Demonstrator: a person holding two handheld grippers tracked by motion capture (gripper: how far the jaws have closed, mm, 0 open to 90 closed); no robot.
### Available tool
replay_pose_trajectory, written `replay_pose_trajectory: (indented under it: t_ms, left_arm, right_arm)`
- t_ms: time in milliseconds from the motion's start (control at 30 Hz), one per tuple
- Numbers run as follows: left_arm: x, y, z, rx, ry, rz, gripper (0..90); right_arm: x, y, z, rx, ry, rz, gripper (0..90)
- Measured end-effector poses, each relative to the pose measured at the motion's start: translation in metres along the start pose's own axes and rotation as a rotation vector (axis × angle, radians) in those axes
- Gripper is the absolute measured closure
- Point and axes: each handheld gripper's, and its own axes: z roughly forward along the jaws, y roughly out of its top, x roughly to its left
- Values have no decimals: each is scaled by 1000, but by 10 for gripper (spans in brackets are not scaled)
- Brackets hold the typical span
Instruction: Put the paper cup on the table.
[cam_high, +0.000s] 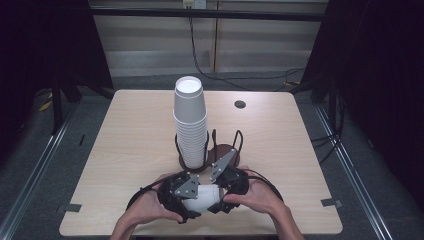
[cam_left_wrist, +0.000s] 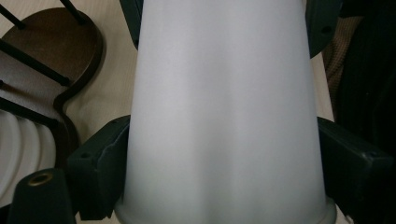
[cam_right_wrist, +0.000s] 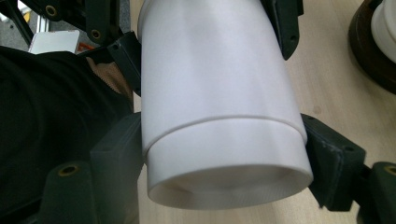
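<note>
While both grippers meet low at the near edge of the worktop (cam_high: 125, 145), these are the readings.

Thing in hand: white paper cups (cam_high: 204, 196), nested one in another, held just above the worktop between the two grippers.
Long axis: roughly level and running left to right in the high view, one end toward each gripper.
Seam: in the right gripper view a rim line crosses the cups (cam_right_wrist: 219, 107) where one cup sits in the other; the open mouth faces that camera.
Left gripper (cam_high: 186, 196): its jaws flank the cup body on both sides in the left gripper view; whether the pads press it I cannot tell.
Right gripper (cam_high: 223, 189): black jaws sit tight against both sides of the cup near its mouth, holding it.
Hands: each wraps its gripper from below.
Surroundings: a tall stack of white cups (cam_high: 190, 120) stands upright in a dark wire holder (cam_high: 235, 148) just beyond the grippers.
Farther off: a dark round grommet (cam_high: 240, 104) near the far edge, well apart.
</note>
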Motion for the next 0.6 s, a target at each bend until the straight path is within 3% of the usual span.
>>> replay_pose_trajectory:
  t_ms: [333,600]
  left_arm:
    - [4,-4,-9,-80,-17,-40,124]
    - [6,-6,-16,-134,-20,-48,135]
  right_arm:
    - [2,1,-4,-28,-13,-12,229]
    - [2,1,-5,-40,-12,-11,230]
